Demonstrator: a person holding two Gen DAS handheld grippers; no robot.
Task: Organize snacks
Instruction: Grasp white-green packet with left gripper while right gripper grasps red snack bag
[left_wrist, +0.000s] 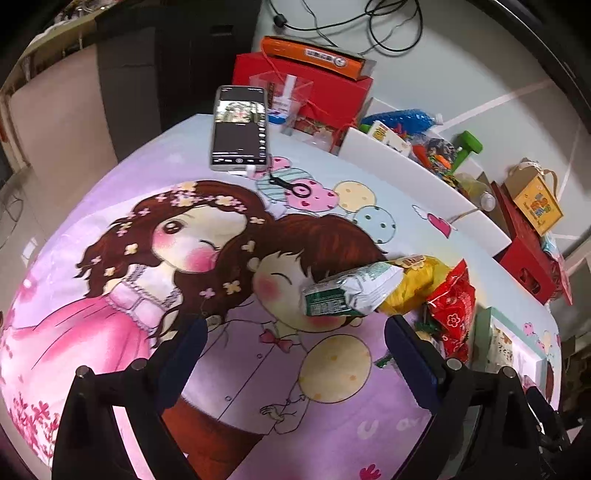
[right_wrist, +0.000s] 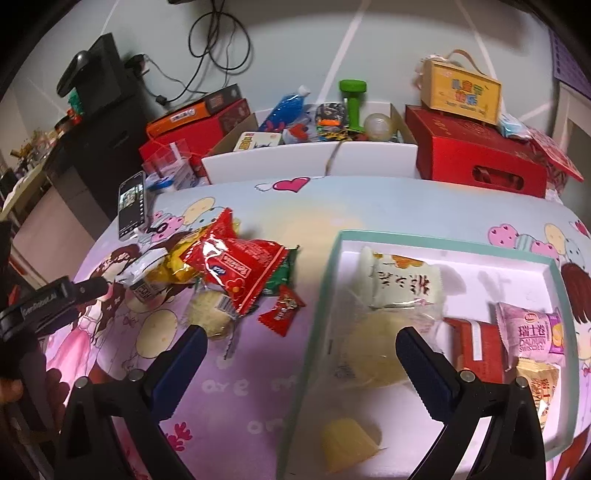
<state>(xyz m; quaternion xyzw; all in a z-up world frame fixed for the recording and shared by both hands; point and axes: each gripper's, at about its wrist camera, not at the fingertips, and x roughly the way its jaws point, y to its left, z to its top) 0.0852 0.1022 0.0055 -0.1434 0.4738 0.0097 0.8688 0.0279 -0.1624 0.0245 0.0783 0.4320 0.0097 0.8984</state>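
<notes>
A pile of snacks lies on the cartoon tablecloth: a green-and-white pack (left_wrist: 347, 291), a yellow bag (left_wrist: 413, 284) and a red packet (left_wrist: 452, 306). In the right wrist view the red packet (right_wrist: 236, 266) tops the pile, beside a small red wrapper (right_wrist: 282, 314) and a pale cake (right_wrist: 208, 315). A teal-rimmed white box (right_wrist: 436, 236) holds a cream pack (right_wrist: 402, 282), a clear-wrapped cake (right_wrist: 369, 350), a pink Swiss roll pack (right_wrist: 530, 330) and a yellow jelly cup (right_wrist: 347, 445). My left gripper (left_wrist: 295, 343) is open, just short of the green pack. My right gripper (right_wrist: 301, 354) is open over the box's left edge.
A phone (left_wrist: 240, 125) lies at the table's far side, with a small black ring tool (left_wrist: 295, 188) near it. Behind the table stand red gift boxes (right_wrist: 476, 155), a white bin of toys (right_wrist: 310, 155) and a yellow carton (right_wrist: 461, 92). The left gripper shows at the left of the right wrist view (right_wrist: 55, 299).
</notes>
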